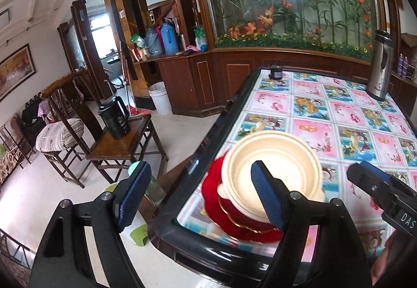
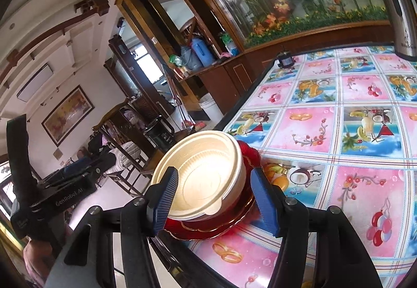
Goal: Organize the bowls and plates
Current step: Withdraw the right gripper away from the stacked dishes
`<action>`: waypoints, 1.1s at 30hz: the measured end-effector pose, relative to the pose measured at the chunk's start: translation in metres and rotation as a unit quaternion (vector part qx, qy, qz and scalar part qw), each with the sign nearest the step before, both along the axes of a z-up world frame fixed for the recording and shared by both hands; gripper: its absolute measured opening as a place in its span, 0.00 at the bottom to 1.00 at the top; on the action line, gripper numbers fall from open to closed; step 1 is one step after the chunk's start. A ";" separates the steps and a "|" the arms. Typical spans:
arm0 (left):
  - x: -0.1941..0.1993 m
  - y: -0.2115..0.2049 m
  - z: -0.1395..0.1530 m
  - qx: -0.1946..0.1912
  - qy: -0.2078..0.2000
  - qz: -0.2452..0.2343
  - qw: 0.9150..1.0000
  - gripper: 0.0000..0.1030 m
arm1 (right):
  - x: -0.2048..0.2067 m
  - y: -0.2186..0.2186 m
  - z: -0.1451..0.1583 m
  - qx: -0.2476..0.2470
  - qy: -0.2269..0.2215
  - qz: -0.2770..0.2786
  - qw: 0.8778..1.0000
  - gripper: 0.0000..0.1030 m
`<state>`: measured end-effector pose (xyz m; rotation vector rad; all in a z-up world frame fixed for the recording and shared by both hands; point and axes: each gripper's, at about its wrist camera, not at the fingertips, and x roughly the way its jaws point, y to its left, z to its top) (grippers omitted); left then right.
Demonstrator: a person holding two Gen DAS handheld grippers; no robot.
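One stack is all you have to show so far: cream bowls [image 2: 200, 176] nested together and sitting on red plates [image 2: 221, 222], near the corner of the surface [image 2: 338, 131] with its patterned cloth. From the right wrist view the stack lies at about 12 o'clock from your right tongs [image 2: 213, 199], whose jaws stand released on either side of the bowl with a gap to its wall, gripping nothing. Your left tongs [image 1: 200, 194] are also released and empty; one finger crosses in front of the bowl [image 1: 271, 163], the other hangs out over the floor at 9 o'clock from the stack. I judge the gathering largely done, since no loose plate or bowl shows elsewhere on the cloth; only a steel flask [image 1: 380, 66] and a small dark jar [image 1: 275, 72] stand at the far end. How many bowls and plates [image 1: 221, 199] are in the pile is hard to count, because rims overlap and motion blur smears the red edges. The near edge of the surface is cut off by both tongs.
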<state>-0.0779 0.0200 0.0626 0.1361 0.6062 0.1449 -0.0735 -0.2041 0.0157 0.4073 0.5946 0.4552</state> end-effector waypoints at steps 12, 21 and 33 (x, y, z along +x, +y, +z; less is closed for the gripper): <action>-0.050 -0.016 -0.019 -0.027 0.020 -0.009 0.999 0.77 | -0.041 0.010 -0.007 -0.021 -0.011 -0.002 1.000 0.65; -0.086 -0.012 -0.012 -0.027 0.007 0.001 1.000 0.77 | -0.083 0.016 0.006 -0.025 -0.042 0.009 0.999 0.65; -0.116 -0.007 0.003 -0.042 -0.020 -0.012 0.999 0.77 | -0.123 0.032 0.026 -0.050 -0.082 0.021 0.995 0.65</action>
